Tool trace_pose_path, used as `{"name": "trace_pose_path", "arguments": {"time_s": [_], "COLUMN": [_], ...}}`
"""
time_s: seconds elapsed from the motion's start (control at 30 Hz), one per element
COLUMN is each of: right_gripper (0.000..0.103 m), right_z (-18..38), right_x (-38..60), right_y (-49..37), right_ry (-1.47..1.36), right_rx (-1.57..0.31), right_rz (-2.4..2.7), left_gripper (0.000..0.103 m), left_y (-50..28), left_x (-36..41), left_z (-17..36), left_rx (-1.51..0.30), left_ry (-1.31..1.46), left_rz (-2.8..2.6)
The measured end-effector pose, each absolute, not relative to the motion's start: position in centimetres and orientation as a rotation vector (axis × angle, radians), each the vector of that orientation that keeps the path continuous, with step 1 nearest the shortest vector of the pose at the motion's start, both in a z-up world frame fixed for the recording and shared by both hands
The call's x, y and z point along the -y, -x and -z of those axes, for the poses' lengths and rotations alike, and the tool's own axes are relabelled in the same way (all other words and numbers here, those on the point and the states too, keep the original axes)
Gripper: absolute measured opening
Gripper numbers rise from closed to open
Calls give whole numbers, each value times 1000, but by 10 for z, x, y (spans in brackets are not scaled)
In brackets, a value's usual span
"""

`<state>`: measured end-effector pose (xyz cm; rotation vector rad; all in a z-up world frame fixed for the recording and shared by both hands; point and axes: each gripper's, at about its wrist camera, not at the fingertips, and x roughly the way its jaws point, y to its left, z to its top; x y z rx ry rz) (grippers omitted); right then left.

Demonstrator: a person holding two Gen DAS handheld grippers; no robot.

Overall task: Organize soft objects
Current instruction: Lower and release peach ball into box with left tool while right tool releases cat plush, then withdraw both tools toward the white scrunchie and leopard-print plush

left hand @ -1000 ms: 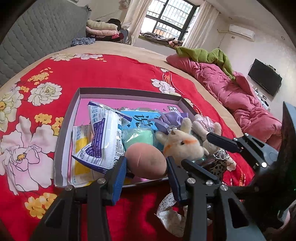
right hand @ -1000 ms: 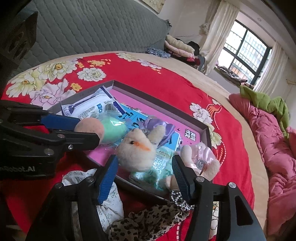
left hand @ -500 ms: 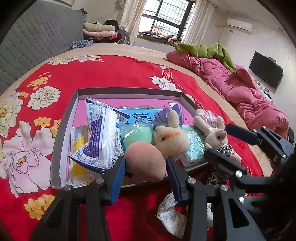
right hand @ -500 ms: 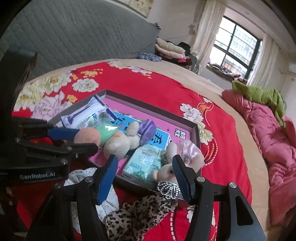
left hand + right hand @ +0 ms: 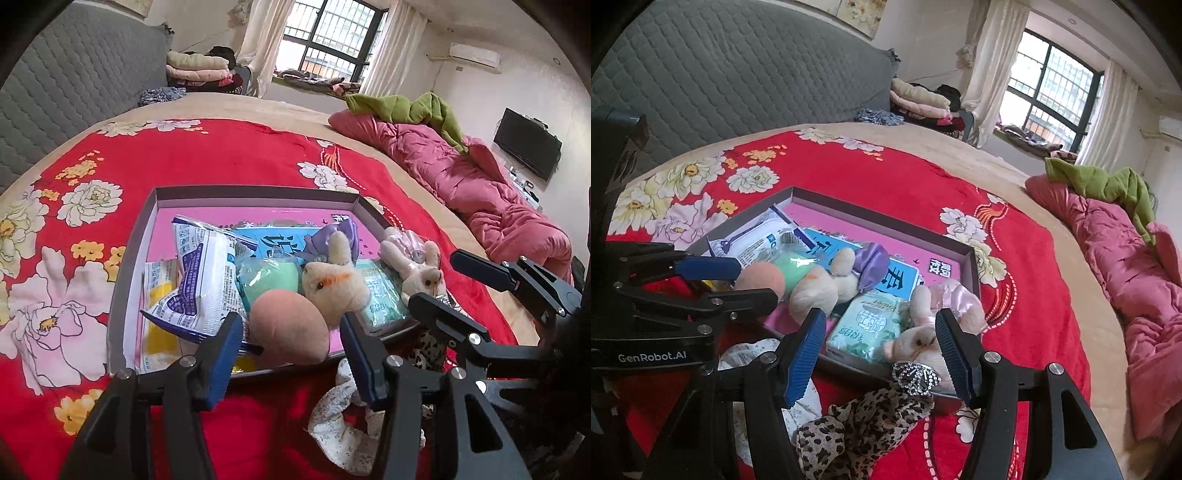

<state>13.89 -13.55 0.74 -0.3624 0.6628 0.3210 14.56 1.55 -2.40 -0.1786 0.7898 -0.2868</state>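
Observation:
A grey tray (image 5: 255, 192) with a pink floor lies on the red flowered bedspread. It holds a white and blue packet (image 5: 203, 277), a green ball (image 5: 269, 280), a cream plush rabbit (image 5: 336, 284), a green tissue pack (image 5: 868, 325) and a small pink-dressed bunny (image 5: 413, 266). A peach egg-shaped sponge (image 5: 288, 325) rests at the tray's near edge between the fingers of my left gripper (image 5: 291, 347). Its jaws are opening, with gaps on both sides of the sponge. My right gripper (image 5: 881, 332) hangs open over the tissue pack and bunny, touching neither.
A white floral cloth (image 5: 343, 424) and a leopard-print cloth (image 5: 864, 424) with a rhinestone piece (image 5: 916, 373) lie on the bedspread in front of the tray. A pink quilt (image 5: 1126, 266) and green blanket (image 5: 1108, 181) are heaped at right. A grey padded headboard (image 5: 738, 74) stands behind.
The cream plush rabbit was between my right fingers; now it lies in the tray and that gripper has drawn back and up. My left jaws have widened away from the peach sponge.

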Motion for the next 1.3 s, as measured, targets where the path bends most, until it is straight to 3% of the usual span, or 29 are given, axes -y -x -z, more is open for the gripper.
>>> {"name": "trace_pose_path", "arguments": {"time_s": [1.3], "right_gripper": [72], "right_z": [-20], "right_x": [141], "right_y": [-139], "right_ry": [307], "right_rx": [-656], "right_rz": [-239], "left_gripper": [64], "left_y": [-128], "left_x": [-36], "left_z": [-5], "left_rx": [-743], "left_ry": [198], "left_rz": [194]}}
